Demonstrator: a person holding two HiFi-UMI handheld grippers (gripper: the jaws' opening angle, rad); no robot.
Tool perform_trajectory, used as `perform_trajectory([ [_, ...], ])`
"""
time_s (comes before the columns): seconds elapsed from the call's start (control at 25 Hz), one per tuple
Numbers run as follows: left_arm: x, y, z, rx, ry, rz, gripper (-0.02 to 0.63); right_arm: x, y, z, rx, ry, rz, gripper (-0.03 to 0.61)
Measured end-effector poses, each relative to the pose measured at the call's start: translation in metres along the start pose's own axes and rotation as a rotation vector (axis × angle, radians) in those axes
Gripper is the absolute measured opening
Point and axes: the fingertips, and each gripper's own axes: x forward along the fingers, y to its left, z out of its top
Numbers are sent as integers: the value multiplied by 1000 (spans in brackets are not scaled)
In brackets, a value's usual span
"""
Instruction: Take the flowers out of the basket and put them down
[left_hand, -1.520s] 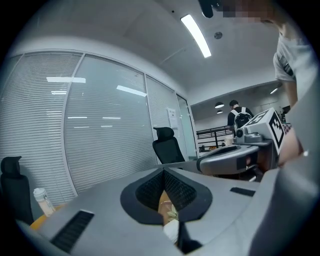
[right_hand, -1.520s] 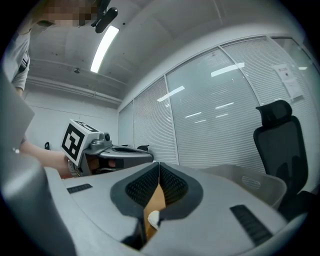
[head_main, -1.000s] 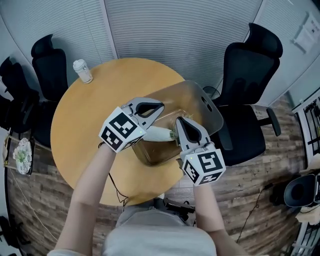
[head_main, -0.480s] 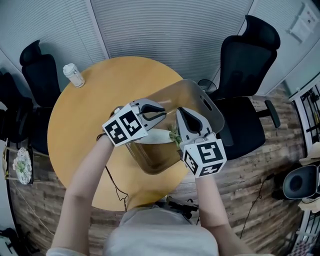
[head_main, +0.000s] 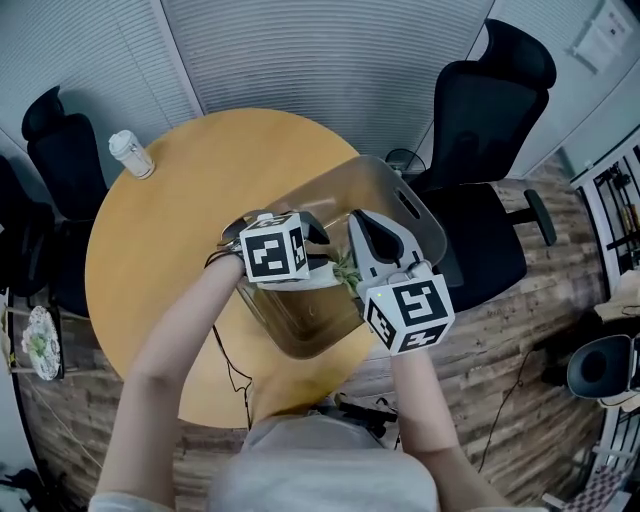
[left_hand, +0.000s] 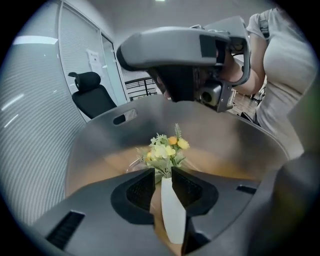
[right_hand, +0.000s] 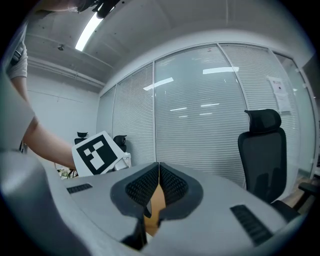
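Observation:
A small bunch of yellow and white flowers (left_hand: 165, 150) in a white cone-shaped holder (left_hand: 172, 210) lies inside the clear plastic basket (head_main: 400, 190). My left gripper (left_hand: 162, 175) reaches into the basket, and its jaws are opening with the white holder between them. The holder leans on the right pad, and a gap shows at the left pad. In the head view the flowers (head_main: 347, 270) lie between the left gripper (head_main: 320, 262) and my right gripper (head_main: 357, 222). The right gripper (right_hand: 159, 172) is shut at the basket's near rim. Whether it pinches the rim I cannot tell.
The basket stands on a round wooden table (head_main: 170, 230), near its right edge. A small white bottle (head_main: 131, 154) stands at the table's far left. Black office chairs (head_main: 490, 110) (head_main: 60, 150) flank the table, with blinds behind.
My left gripper has turned and moved right, deeper over the basket, and its jaws have parted around the white holder. The right gripper stays shut in place.

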Motion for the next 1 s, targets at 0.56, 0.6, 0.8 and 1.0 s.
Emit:
perform_trajectory([
  [0.56,68,-28,-49,-72,285,-247,239,-2,-6,6,29,-23,2,26],
  [0.6,71,-29,-54,-65,310,-252,252,-3,-7,6,31,-25,-1,26],
  [0.8,86,-37,-75,-74,372,-270,285,-9,-17,6,44,-23,-37,26],
  [1.0,95,-39,-86,-45,428,-256,311,-19,-31,4,64,-28,-77,26],
])
